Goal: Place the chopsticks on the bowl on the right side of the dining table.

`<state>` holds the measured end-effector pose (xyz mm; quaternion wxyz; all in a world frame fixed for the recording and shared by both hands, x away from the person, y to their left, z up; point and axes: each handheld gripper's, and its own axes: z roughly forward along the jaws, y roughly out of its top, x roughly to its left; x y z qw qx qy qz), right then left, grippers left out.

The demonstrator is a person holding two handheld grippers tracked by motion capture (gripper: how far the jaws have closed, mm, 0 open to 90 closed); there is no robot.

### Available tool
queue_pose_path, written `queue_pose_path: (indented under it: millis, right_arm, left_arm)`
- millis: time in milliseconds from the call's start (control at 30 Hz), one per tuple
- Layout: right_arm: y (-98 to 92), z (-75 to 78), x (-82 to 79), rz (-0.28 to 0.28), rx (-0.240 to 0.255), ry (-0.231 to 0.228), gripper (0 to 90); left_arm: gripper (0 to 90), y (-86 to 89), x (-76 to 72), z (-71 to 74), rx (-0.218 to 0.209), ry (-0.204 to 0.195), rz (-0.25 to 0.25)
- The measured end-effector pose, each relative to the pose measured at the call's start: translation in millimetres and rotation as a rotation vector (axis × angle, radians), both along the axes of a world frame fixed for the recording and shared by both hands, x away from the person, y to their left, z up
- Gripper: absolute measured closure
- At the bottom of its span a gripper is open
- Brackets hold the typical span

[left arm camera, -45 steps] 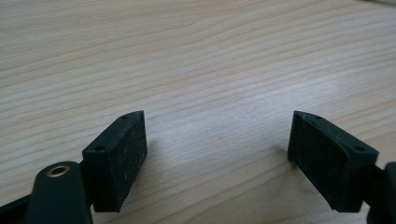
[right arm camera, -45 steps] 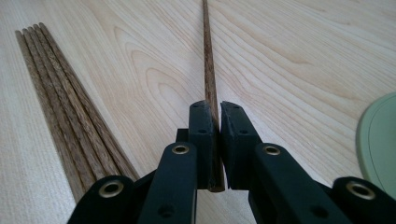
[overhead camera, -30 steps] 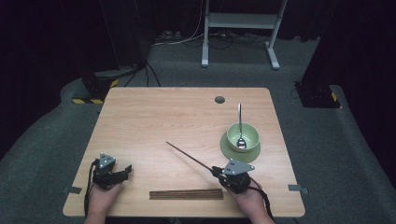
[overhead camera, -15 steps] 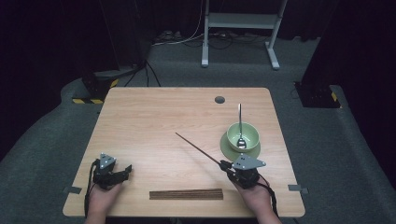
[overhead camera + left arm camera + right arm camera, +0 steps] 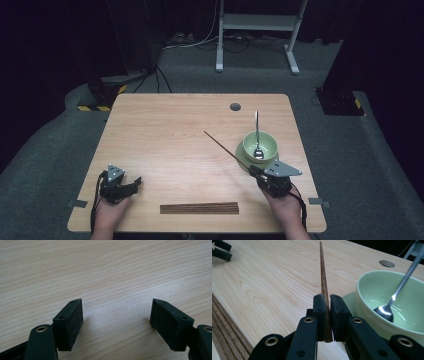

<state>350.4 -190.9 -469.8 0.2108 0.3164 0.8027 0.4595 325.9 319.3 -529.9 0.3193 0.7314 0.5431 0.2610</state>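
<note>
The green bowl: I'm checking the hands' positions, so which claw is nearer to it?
Right. The right claw, shut on a chopstick, sits just at the green bowl's near side. The left claw rests open far across the table, near its left front corner.

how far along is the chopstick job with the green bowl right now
Early on. Done: the right claw has one chopstick pinched and raised beside the green bowl, which holds a spoon. In hand: carrying that stick, probably toward the bowl. Left: setting it down, then the row of chopsticks at the table's near edge. The left claw is open and empty.
</note>
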Motion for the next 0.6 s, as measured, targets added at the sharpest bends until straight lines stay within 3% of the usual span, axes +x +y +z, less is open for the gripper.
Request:
queue_pose_path:
  millis: [600]
  right_arm:
    - [-36.8, 1.0, 6.9, -0.115, 0.047, 0.008, 83.5]
  left_arm:
    - [27.3, 0.2, 0.1, 0.0, -0.002, 0.001, -0.004]
